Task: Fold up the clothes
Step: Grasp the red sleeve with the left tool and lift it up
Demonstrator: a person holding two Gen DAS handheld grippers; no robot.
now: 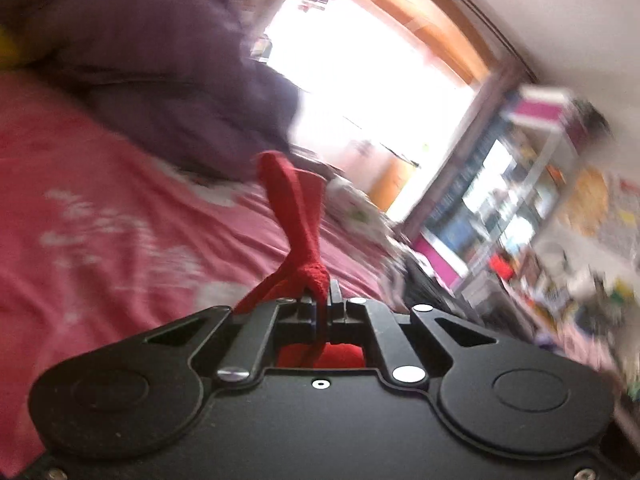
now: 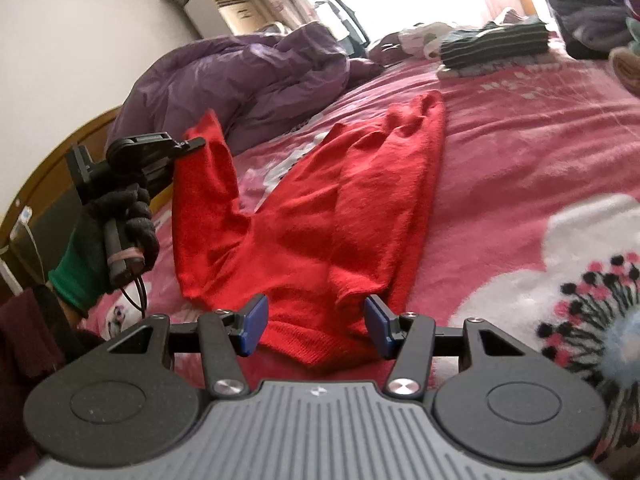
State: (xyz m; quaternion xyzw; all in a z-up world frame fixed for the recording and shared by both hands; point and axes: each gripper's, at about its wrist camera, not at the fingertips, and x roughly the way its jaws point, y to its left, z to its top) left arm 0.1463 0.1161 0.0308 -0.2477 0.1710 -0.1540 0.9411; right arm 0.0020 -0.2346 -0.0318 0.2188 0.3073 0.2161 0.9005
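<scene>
A red knit sweater (image 2: 348, 200) lies on the pink bedspread (image 2: 520, 152). My left gripper (image 1: 322, 300) is shut on a sleeve of the red sweater (image 1: 296, 224) and holds it lifted off the bed; it also shows in the right wrist view (image 2: 192, 145), held by a gloved hand at the left. My right gripper (image 2: 316, 324) is open, its blue pads (image 2: 254, 324) on either side of the sweater's ribbed hem, not closed on it.
A purple duvet (image 2: 240, 76) is bunched at the far left of the bed. A stack of folded striped clothes (image 2: 496, 46) sits at the far end. Shelves with clutter (image 1: 520, 200) stand beside the bed. A wooden headboard (image 2: 44, 176) is at the left.
</scene>
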